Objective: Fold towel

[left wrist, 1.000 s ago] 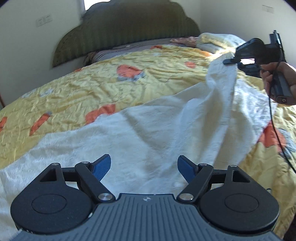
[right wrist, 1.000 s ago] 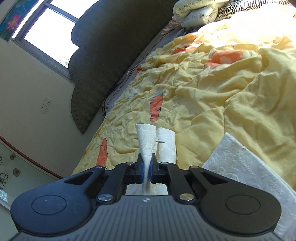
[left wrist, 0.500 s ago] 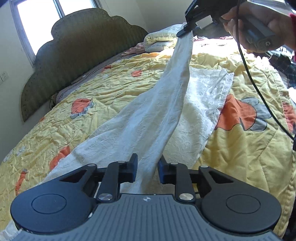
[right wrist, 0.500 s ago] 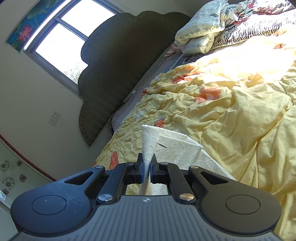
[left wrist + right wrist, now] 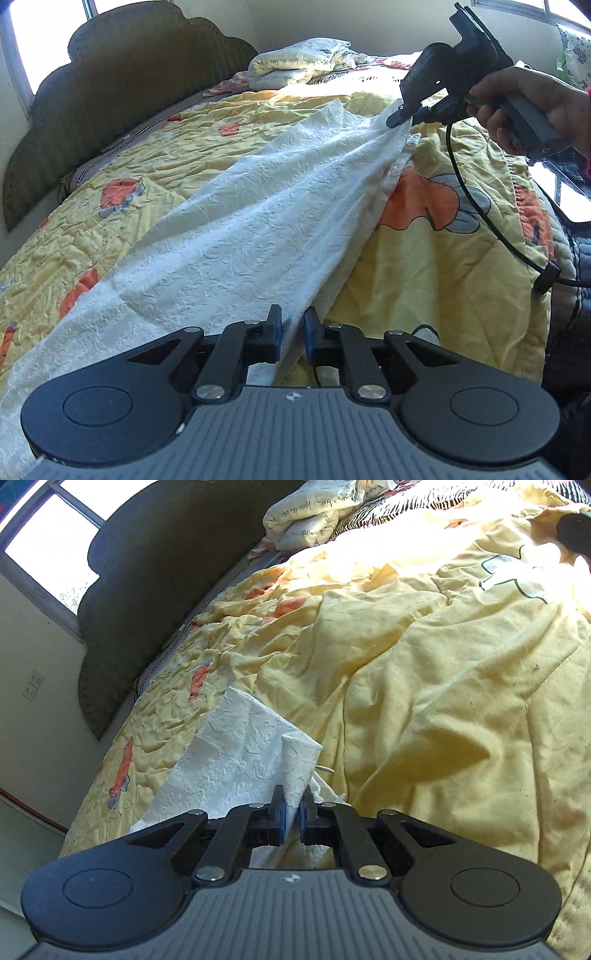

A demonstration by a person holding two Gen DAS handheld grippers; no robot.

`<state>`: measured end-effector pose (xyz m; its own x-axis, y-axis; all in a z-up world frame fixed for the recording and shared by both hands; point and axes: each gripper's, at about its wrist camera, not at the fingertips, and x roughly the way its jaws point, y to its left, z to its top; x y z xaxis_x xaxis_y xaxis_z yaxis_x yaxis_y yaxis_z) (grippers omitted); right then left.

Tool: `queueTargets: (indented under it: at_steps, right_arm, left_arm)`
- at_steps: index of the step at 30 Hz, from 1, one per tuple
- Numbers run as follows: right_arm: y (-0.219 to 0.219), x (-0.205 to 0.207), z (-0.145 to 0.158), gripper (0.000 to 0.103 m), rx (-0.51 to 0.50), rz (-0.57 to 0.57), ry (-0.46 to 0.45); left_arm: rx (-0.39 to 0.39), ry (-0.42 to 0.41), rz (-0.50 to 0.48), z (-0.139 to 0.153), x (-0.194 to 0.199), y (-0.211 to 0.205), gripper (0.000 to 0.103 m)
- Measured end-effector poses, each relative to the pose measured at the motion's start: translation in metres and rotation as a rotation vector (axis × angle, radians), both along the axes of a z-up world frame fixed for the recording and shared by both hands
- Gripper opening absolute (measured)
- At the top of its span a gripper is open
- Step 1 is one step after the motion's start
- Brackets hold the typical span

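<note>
Left gripper (image 5: 292,334) low at the near edge, jaws narrow and just easing apart a touch, the towel (image 5: 258,221) hem running between its pads; whether they pinch it, I cannot tell. Right gripper (image 5: 291,818) is clamped on a bunched corner, far right, lifted off the bed. The towel lies on the yellow quilt (image 5: 443,266), stretched taut between the two grippers, long axis running near-left to far-right. One lengthwise fold looks begun, layers doubled; I'd judge squaring the edges and the cross folds remain.
</note>
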<state>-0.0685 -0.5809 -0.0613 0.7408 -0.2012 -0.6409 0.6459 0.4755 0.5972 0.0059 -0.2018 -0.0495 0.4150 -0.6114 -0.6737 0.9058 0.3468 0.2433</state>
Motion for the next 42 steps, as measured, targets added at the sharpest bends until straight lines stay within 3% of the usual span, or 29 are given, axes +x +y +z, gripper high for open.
queueTargets:
  at_steps: [1,2,3,4,5,7,10,12,13,15,17,19,21,23,25,27,29,31,33,35,38,40,42]
  right_arm:
    - [0.002,0.0,0.008,0.014,-0.043,-0.026,0.025]
    - [0.007,-0.002,0.019,0.021,-0.121,-0.081,0.059]
    - [0.015,-0.006,0.031,0.024,-0.216,-0.146,0.091]
    - [0.024,-0.006,0.04,0.025,-0.304,-0.175,0.111]
    - [0.036,-0.005,0.048,0.027,-0.382,-0.152,0.104]
    - [0.062,0.004,0.055,0.029,-0.447,0.006,0.038]
    - [0.102,0.039,0.042,0.049,-0.365,0.332,0.005]
    - [0.122,0.061,0.027,0.05,-0.336,0.475,0.04]
    - [0.133,0.073,0.018,0.05,-0.356,0.541,0.11]
    - [0.152,0.083,0.011,0.049,-0.481,0.576,0.22]
    - [0.169,0.083,0.02,0.052,-0.574,0.544,0.262]
    - [0.191,0.08,0.036,0.054,-0.597,0.583,0.164]
    - [0.22,0.086,0.041,0.06,-0.555,0.732,0.091]
    - [0.247,0.097,0.029,0.068,-0.584,0.85,0.123]
    - [0.267,0.105,0.017,0.068,-0.659,0.843,0.193]
    - [0.282,0.107,0.028,0.07,-0.62,0.797,0.117]
    - [0.303,0.113,0.039,0.069,-0.526,0.896,-0.043]
    - [0.338,0.127,0.042,0.068,-0.495,1.025,-0.104]
    - [0.373,0.144,0.032,0.069,-0.56,1.133,-0.045]
    - [0.399,0.148,0.026,0.068,-0.686,1.126,0.016]
    - [0.431,0.133,0.047,0.069,-0.756,1.207,-0.155]
    - [0.464,0.127,0.06,0.068,-0.741,1.308,-0.278]
    - [0.501,0.123,0.063,0.067,-0.8,1.407,-0.363]
  left_arm:
    - [-0.009,0.015,-0.011,0.003,-0.001,0.003,0.028]
    - [-0.018,0.03,-0.019,0.005,-0.001,0.005,0.037]
    - [-0.03,0.04,-0.023,0.007,-0.003,0.008,0.046]
    - [-0.041,0.047,-0.024,0.009,-0.004,0.011,0.049]
    - [-0.05,0.053,-0.025,0.011,-0.005,0.014,0.052]
    - [-0.068,0.069,-0.018,0.015,-0.005,0.02,0.053]
    - [-0.104,0.084,0.062,0.023,0.006,0.033,0.063]
    - [-0.129,0.075,0.158,0.028,0.018,0.046,0.071]
    - [-0.135,0.069,0.217,0.03,0.024,0.053,0.072]
    - [-0.136,0.079,0.342,0.03,0.041,0.071,0.073]
    - [-0.134,0.112,0.462,0.025,0.061,0.09,0.074]
    - [-0.103,0.171,0.546,0.015,0.078,0.1,0.073]
    - [-0.103,0.214,0.584,0.009,0.084,0.109,0.073]
    - [-0.135,0.201,0.612,0.017,0.077,0.12,0.072]
    - [-0.176,0.16,0.639,0.027,0.069,0.136,0.074]
    - [-0.189,0.089,0.712,0.037,0.063,0.158,0.074]
    - [-0.196,0.036,0.8,0.044,0.065,0.182,0.074]
    - [-0.191,0.021,0.883,0.044,0.075,0.211,0.076]
    - [-0.138,0.007,0.995,0.04,0.086,0.237,0.071]
    - [-0.153,-0.027,1.092,0.046,0.083,0.268,0.068]
    - [-0.237,-0.021,1.209,0.065,0.072,0.317,0.075]
    - [-0.28,0.027,1.297,0.073,0.068,0.347,0.076]
    - [-0.332,0.093,1.376,0.077,0.066,0.374,0.076]
